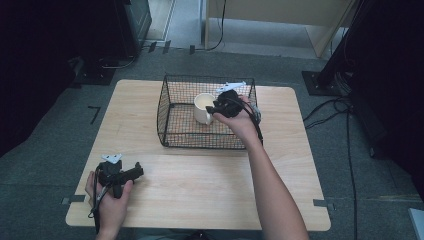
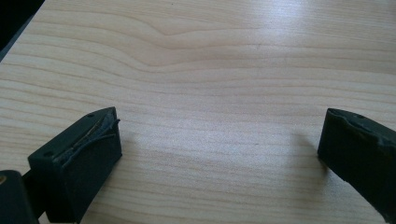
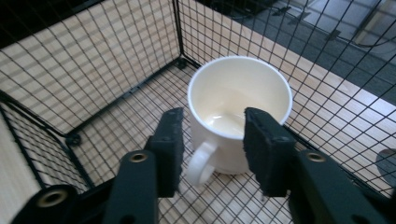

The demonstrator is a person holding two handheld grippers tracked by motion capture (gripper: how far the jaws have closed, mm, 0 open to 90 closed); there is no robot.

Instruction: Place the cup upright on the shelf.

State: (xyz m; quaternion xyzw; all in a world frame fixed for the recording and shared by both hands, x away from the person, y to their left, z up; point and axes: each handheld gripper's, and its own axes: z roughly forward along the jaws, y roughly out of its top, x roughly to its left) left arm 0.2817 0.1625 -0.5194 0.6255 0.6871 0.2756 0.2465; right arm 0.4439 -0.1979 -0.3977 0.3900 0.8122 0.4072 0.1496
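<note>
From above the person's side we look forward and down over the whole desk [image 1: 200, 185], with grey floor around it. The camera riding the left claw [image 1: 134, 172] sits very low and close, facing along bare wood grain; which stretch of the desk that is we cannot say for sure. The camera on the right claw [image 3: 212, 147] looks steeply down from near into the wire basket [image 3: 93, 60] at the white mug [image 3: 238, 107]. The high view shares that basket and mug with it.
</note>
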